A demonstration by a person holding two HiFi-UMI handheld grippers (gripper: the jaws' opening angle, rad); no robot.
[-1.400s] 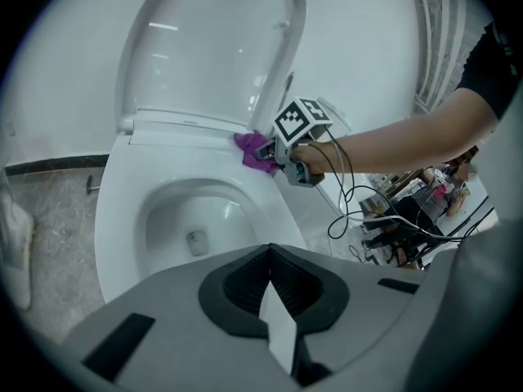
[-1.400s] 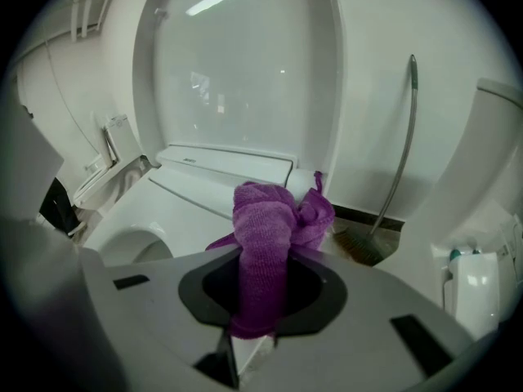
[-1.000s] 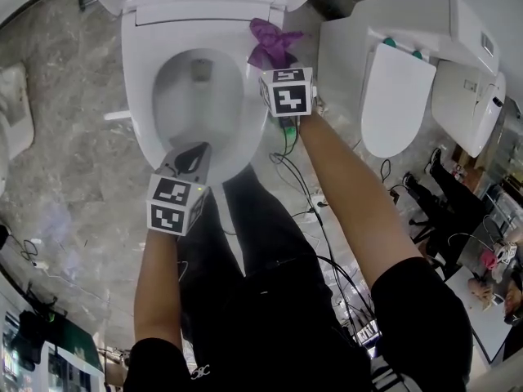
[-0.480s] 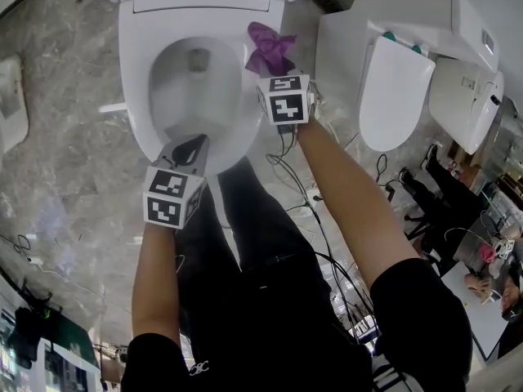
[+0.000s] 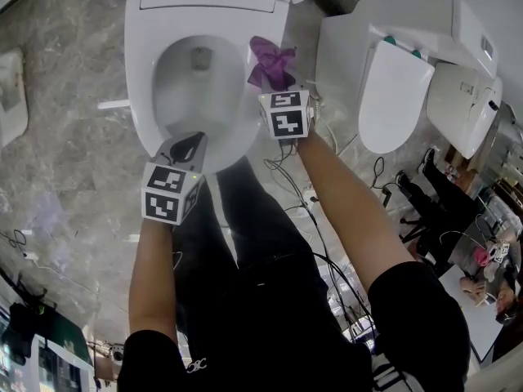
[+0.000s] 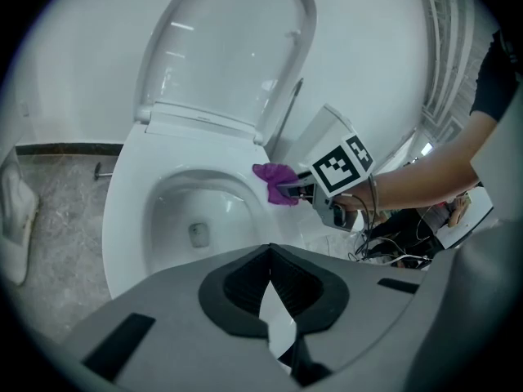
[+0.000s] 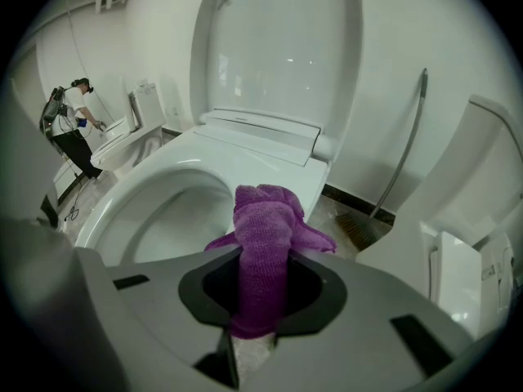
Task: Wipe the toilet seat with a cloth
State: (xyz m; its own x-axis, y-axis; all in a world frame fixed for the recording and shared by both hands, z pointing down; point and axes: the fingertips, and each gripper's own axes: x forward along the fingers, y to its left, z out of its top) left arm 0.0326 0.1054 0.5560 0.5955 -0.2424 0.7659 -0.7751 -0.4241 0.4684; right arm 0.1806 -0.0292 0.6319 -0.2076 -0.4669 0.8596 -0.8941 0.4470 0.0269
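Plainly, a bunched purple cloth (image 7: 265, 247) on the white toilet seat (image 5: 245, 125).

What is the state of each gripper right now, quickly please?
Left gripper: closed, holding nothing.
Right gripper: closed on the purple cloth.

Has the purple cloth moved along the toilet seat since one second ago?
Yes. Held in the right tool, the purple cloth has slid along the right side of the toilet seat, toward the seat's front.
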